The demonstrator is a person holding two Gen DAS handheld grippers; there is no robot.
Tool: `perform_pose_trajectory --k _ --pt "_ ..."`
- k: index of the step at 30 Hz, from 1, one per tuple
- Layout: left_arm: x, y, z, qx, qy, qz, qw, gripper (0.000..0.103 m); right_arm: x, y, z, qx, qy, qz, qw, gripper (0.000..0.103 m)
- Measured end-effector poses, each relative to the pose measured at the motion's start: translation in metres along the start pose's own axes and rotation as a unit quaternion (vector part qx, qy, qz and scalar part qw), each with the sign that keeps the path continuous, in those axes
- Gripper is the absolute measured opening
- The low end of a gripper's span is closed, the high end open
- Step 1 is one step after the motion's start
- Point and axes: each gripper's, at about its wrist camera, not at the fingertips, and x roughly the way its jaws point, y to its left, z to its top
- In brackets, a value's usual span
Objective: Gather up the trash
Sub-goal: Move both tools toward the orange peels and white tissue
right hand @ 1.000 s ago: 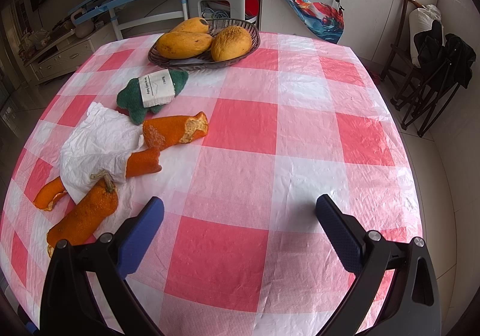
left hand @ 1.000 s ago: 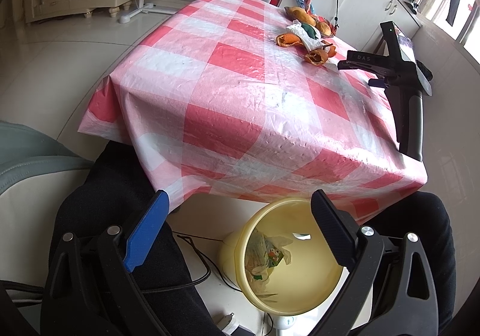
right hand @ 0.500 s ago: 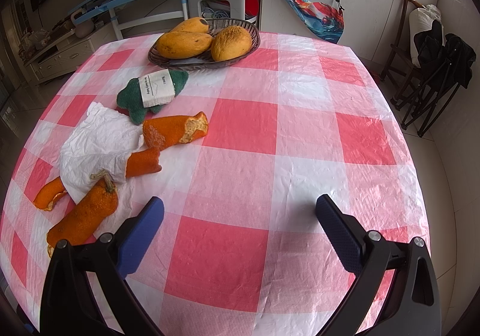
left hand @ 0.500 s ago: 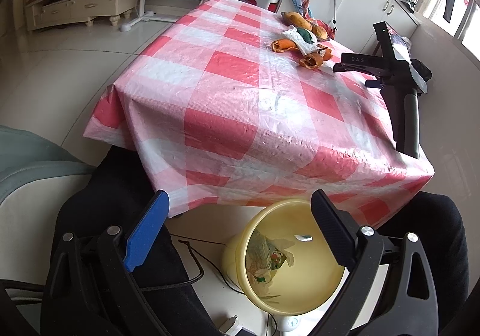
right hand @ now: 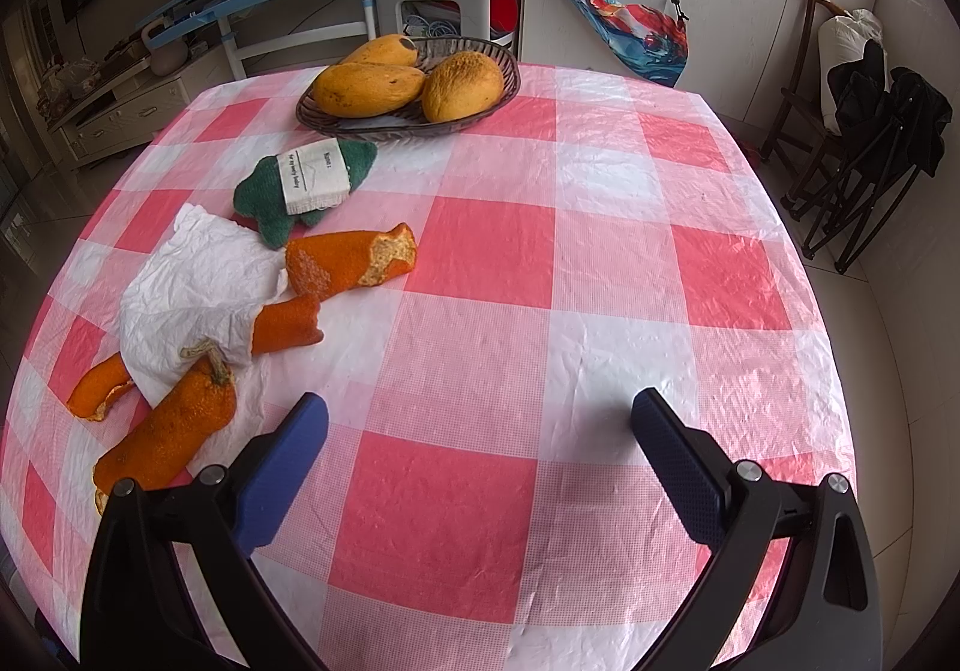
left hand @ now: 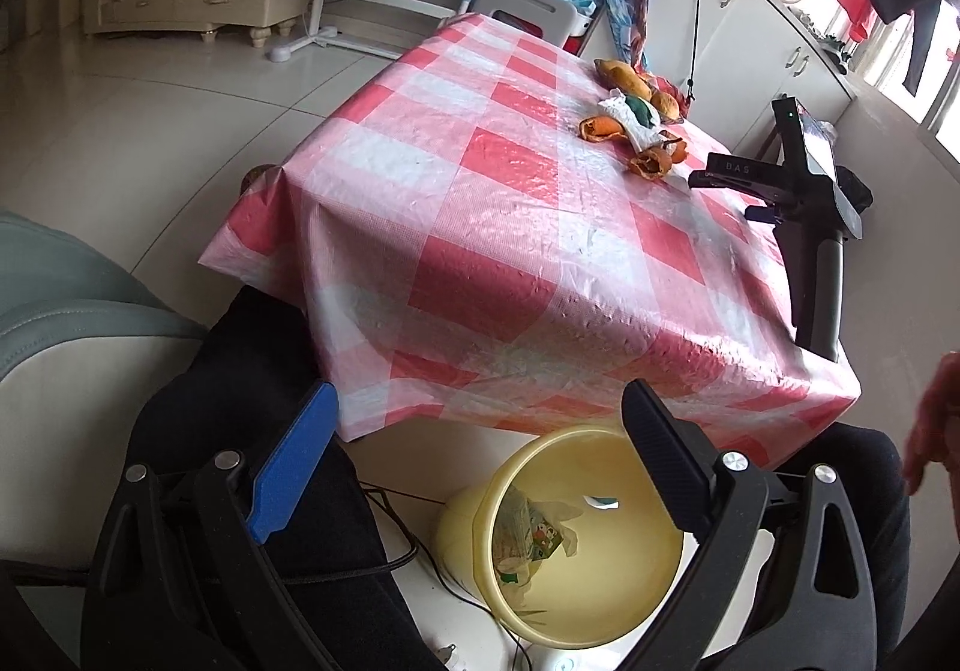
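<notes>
Right gripper (right hand: 477,440): jaws wide, empty, over the checked tablecloth (right hand: 540,263).
Nearest orange peel (right hand: 165,434): just left of it, long axis running near-left to far-right.
Left gripper (left hand: 474,455): wide, empty (farther off), above the yellow bin (left hand: 606,569).

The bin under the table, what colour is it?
Pale yellow bin, clearest in the left wrist view.

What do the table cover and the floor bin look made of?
Table cover: thin glossy plastic sheet, judging by its wrinkles and sheen. Yellow bin: smooth moulded plastic, probably, with an even colour and a soft shine.
</notes>
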Motion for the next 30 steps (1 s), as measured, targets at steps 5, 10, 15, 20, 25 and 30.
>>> perform_pose_trajectory --k 5,10,15,20,25,30 --pt "-0.004 -0.005 0.013 0.004 -0.013 0.007 0.9999 0.092 0.0 0.0 0.0 0.0 0.0 0.0 1.0 0.097" --pt "-0.008 -0.023 0.031 0.038 -0.021 0.023 0.9988 0.092 0.0 0.0 0.0 0.0 0.0 0.0 1.0 0.097" --pt "-0.007 -0.039 0.045 0.066 -0.018 0.035 0.997 0.092 -0.001 0.0 0.0 0.0 0.0 0.0 1.0 0.097" --pt "-0.007 -0.052 0.053 0.091 -0.017 0.048 0.9945 0.092 -0.001 0.0 -0.001 0.0 0.0 0.0 1.0 0.097" --pt "-0.004 -0.063 0.056 0.103 -0.013 0.055 0.993 0.092 -0.002 0.0 -0.001 0.0 0.0 0.0 1.0 0.097" --pt "-0.001 -0.075 0.055 0.114 -0.01 0.059 0.9916 0.092 -0.001 0.001 -0.002 -0.03 0.013 0.021 0.999 0.097"
